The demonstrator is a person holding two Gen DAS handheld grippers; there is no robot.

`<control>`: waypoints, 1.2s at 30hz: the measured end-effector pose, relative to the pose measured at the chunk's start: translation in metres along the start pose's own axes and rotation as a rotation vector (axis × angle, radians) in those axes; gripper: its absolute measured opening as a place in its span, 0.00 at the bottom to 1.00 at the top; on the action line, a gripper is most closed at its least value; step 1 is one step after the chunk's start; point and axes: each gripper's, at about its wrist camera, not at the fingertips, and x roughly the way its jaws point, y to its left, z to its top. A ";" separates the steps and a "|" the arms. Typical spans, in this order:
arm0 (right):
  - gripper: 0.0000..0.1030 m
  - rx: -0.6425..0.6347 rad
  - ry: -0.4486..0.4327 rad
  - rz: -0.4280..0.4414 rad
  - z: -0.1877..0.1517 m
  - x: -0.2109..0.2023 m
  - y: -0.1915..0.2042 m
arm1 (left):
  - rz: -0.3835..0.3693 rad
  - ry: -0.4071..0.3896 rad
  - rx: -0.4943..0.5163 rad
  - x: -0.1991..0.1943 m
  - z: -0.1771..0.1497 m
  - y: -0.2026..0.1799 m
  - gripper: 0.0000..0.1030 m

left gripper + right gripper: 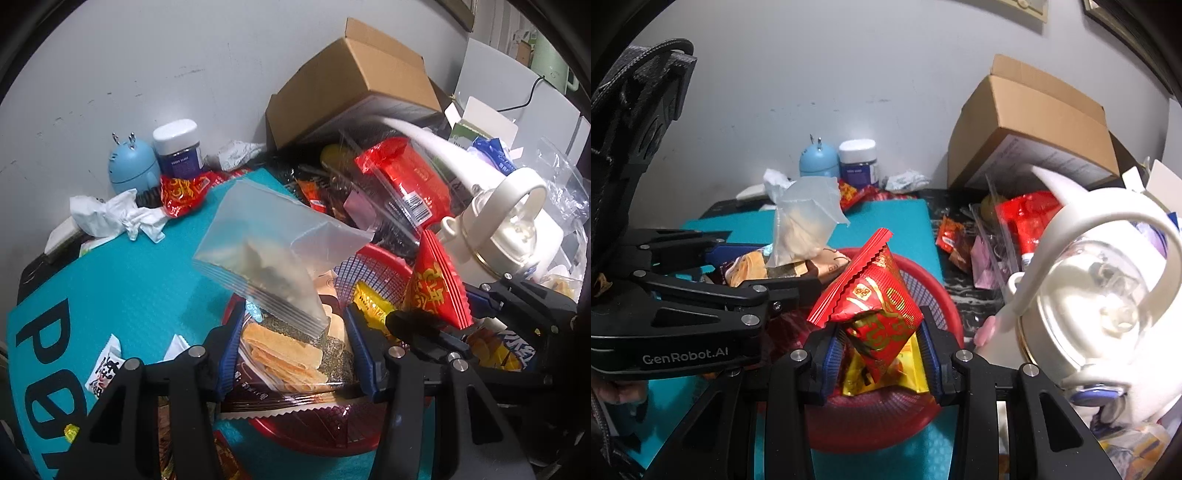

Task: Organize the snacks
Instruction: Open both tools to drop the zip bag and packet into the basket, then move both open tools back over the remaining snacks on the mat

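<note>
surface [964, 295]: dark marbled | on it: teal mat [147, 273] w/ red basket [945, 295], crumpled tissue [110, 218], blue jar [179, 149], cardboard box [354, 81], white kettle [1089, 295]

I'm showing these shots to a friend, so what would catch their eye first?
Probably the red snack packet clamped in the right gripper above the red basket. Next, the frosted zip bag in the left gripper, and the white kettle at right.
</note>
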 end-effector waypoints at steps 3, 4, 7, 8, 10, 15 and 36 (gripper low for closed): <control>0.36 -0.007 0.010 -0.009 -0.001 0.005 0.001 | 0.003 0.021 0.010 0.005 0.000 0.000 0.50; 0.36 -0.009 0.013 -0.010 -0.001 0.006 0.001 | 0.010 0.031 0.012 0.006 0.000 0.000 0.50; 0.42 -0.011 0.027 -0.009 -0.002 0.010 0.002 | 0.043 0.050 0.021 0.011 0.000 0.000 0.53; 0.48 -0.007 0.031 -0.013 -0.001 0.011 0.002 | 0.056 0.052 0.021 0.011 0.000 0.000 0.55; 0.58 -0.004 0.027 -0.023 -0.002 0.011 0.001 | 0.068 0.051 0.015 0.010 -0.001 0.003 0.59; 0.59 0.000 0.040 -0.019 -0.002 0.008 0.002 | 0.094 0.056 0.006 0.007 -0.002 0.004 0.63; 0.59 -0.045 -0.058 -0.002 0.015 -0.057 0.030 | 0.161 -0.097 -0.068 -0.087 -0.018 0.008 0.63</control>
